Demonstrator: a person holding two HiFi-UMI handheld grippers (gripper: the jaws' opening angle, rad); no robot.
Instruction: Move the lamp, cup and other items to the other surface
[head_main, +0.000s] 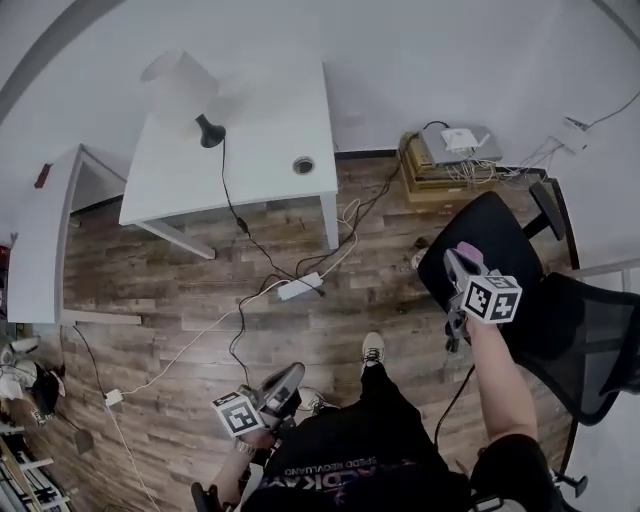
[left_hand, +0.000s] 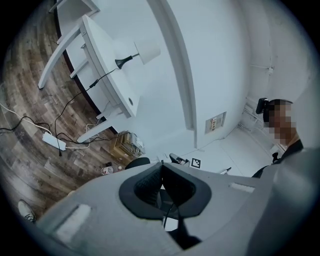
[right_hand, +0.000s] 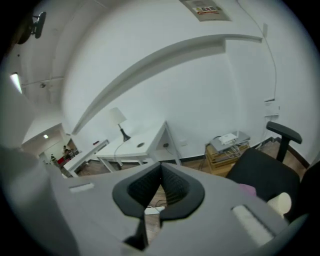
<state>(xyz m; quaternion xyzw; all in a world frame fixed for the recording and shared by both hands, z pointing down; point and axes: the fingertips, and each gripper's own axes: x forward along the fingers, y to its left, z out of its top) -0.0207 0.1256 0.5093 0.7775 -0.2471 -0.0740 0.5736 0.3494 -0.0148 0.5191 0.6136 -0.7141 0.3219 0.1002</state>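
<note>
Jaws of left gripper (head_main: 288, 378) and right gripper (head_main: 462, 258) meet, empty; lamp (head_main: 185, 85) stands on table (head_main: 270, 120).

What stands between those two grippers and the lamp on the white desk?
Nothing upright: between the left gripper, the right gripper and the lamp on the desk lies open floor, crossed only by cables and a power strip.
</note>
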